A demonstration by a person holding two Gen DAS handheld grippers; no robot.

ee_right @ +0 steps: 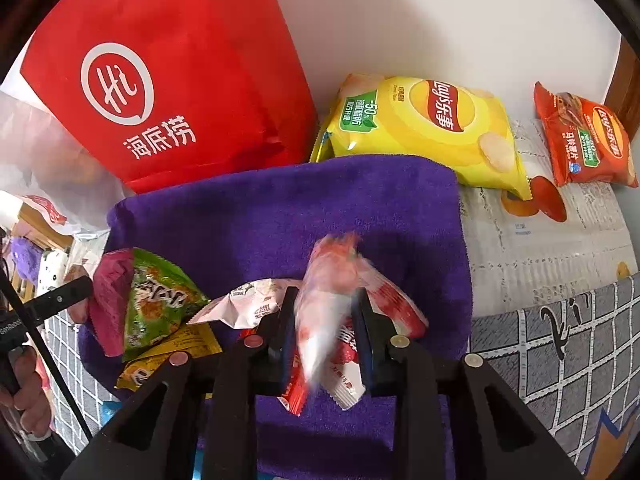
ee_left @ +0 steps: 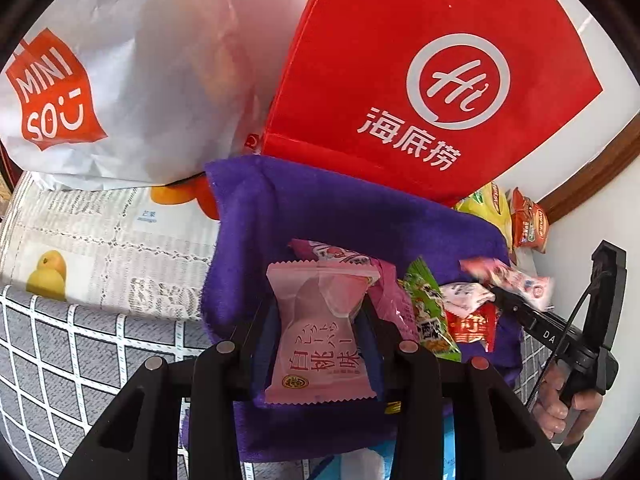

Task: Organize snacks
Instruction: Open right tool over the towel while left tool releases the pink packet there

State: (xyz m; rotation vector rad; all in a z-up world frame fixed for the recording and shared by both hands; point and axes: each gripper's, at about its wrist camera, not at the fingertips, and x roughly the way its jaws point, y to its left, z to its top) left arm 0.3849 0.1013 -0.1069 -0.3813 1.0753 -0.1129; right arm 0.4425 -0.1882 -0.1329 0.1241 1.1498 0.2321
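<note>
My left gripper (ee_left: 318,316) is shut on a pink peach-flavour snack packet (ee_left: 320,340) and holds it above a purple towel (ee_left: 280,208). Several small snack packets lie on the towel: a green one (ee_left: 430,316), a red one (ee_left: 472,326), a white one (ee_left: 464,296). My right gripper (ee_right: 324,304) is shut on a red and white candy packet (ee_right: 332,292), blurred, above the towel (ee_right: 280,216). It also shows at the right of the left wrist view (ee_left: 516,280). Green (ee_right: 156,300), pink (ee_right: 108,300) and yellow (ee_right: 168,356) packets lie at the left.
A red Haidilao bag (ee_left: 400,60) stands behind the towel, a white Miniso bag (ee_left: 100,92) to its left. A yellow Lay's chip bag (ee_right: 432,128) and an orange-red Lay's bag (ee_right: 584,140) lie by the white wall. A patterned cloth (ee_right: 560,340) covers the table.
</note>
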